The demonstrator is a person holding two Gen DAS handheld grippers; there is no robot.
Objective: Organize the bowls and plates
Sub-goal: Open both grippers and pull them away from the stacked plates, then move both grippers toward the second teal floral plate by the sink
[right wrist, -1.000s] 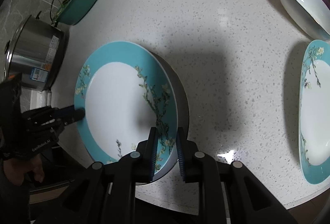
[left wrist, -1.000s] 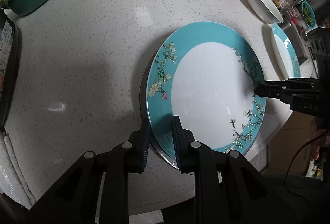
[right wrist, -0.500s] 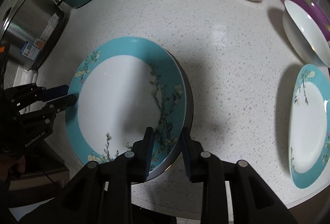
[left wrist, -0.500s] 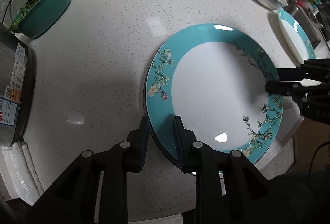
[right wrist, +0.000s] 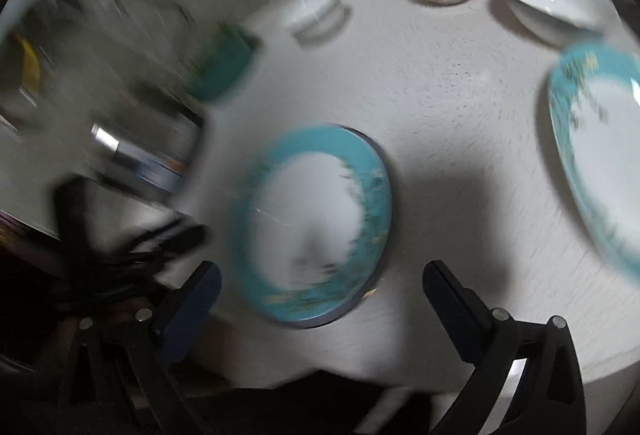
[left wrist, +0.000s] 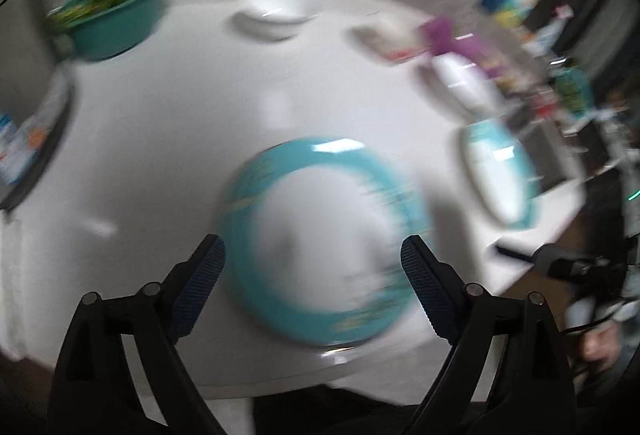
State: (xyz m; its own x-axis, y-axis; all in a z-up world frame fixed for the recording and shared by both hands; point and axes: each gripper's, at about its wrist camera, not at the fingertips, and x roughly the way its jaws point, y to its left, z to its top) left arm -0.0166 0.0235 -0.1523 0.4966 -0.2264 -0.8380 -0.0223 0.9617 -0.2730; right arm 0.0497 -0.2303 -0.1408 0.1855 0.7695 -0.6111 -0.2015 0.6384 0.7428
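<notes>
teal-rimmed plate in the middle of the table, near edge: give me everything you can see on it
The teal-rimmed plate is round, with a broad teal band around a plain white centre and blurred traces of a branch-and-blossom pattern on the band. It looks like glazed ceramic. It lies flat, face up, near the front edge of the white speckled table, on top of another dish whose darker rim shows at its right and lower edge. Nothing grips it: the left gripper and right gripper are opening, clear of its rim. Motion blur hides finer detail.

Left hand-held gripper (left wrist: 313,265) and right hand-held gripper (right wrist: 321,283) both opening wide, nothing gripped.
</notes>
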